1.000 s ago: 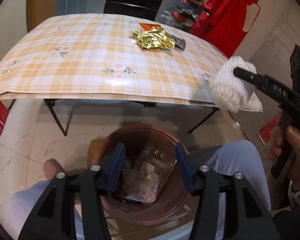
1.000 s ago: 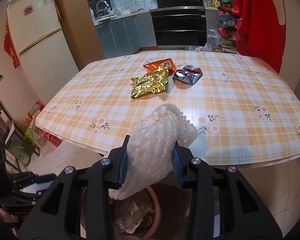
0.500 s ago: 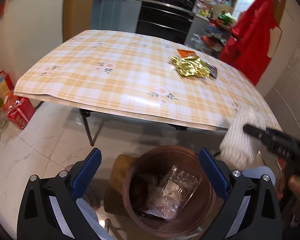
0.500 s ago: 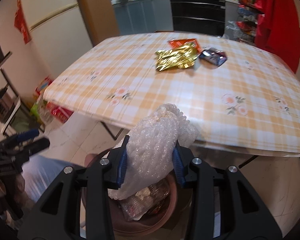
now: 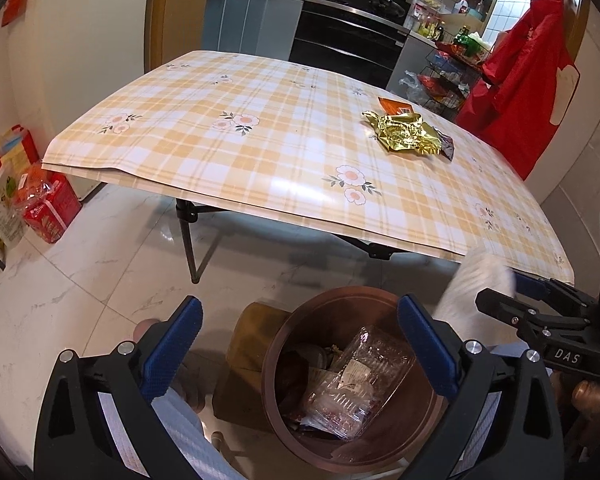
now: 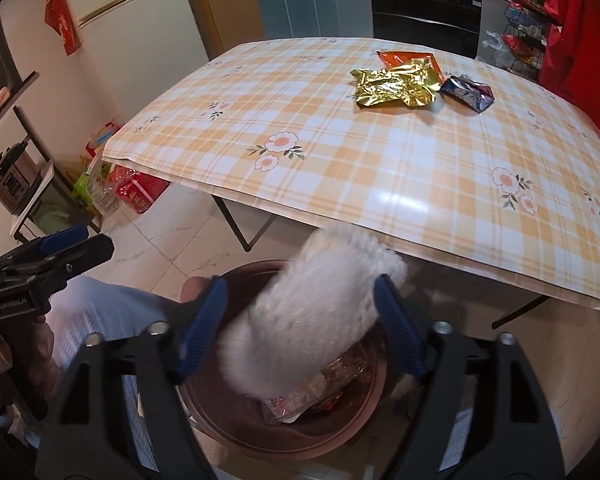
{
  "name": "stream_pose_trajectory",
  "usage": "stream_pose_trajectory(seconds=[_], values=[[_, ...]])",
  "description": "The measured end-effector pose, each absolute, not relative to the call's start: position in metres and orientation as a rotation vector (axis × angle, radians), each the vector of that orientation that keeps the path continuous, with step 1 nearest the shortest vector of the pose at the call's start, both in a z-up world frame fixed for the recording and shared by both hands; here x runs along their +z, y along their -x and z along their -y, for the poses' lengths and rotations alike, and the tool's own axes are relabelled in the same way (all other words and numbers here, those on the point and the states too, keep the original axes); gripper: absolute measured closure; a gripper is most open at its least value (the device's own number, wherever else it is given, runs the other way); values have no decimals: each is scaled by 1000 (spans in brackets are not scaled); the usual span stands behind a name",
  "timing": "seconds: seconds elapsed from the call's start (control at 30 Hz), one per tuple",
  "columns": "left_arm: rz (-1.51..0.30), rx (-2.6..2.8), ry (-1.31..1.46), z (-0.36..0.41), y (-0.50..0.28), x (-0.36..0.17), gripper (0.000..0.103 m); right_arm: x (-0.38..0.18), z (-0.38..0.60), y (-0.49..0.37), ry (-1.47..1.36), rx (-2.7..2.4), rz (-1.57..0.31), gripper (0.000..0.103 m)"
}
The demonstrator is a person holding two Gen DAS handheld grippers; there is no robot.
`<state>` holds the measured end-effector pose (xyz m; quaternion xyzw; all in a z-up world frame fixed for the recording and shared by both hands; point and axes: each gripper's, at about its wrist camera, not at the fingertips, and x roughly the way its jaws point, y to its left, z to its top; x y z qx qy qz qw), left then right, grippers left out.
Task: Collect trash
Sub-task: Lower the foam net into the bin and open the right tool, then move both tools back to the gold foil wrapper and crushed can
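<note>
The right tool (image 6: 300, 320) is spread wide above the brown trash bin (image 6: 228, 436). A blurred wad of white bubble wrap (image 6: 312, 312) sits between its blue pads (image 6: 202, 328), over the bin mouth; whether the pads touch it cannot be told. The left tool (image 5: 296, 344) is released, jaws wide and empty, above the same bin (image 5: 420, 436), which contains a clear plastic clamshell (image 5: 360, 388). On the plaid tabletop (image 6: 380, 168) lie a gold foil wrapper (image 6: 396, 88), an orange wrapper (image 6: 404, 58) behind it, and a dark blue wrapper (image 6: 466, 92) just beside it.
</note>
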<state>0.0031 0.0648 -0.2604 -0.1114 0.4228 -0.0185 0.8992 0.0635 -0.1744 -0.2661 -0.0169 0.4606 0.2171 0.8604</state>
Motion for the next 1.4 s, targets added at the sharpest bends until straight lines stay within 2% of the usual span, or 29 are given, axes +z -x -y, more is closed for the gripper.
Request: stream_pose_trajectory(seconds=[0.07,0.37,0.77,1.0,1.27,1.4], values=[[-877,-39,225,-64,-3,-261,7,-267,177,-65,25,445,-966,13],[-890,-41,212,-60,-5,-266,7,-273,187,-71,-8,404,-981,6],[-908,-43,154,-52,-28,-265,7,-268,233,-99,3,250,-923,6],[-890,-108,93,-26,-80,-250,7,-259,285,-139,-39,135,-886,6],[-897,-214,87,19,-185,-243,7,-262,321,-185,-95,117,-876,6],[-894,-262,57,39,-241,-250,16,-268,335,-211,-133,95,-870,6]])
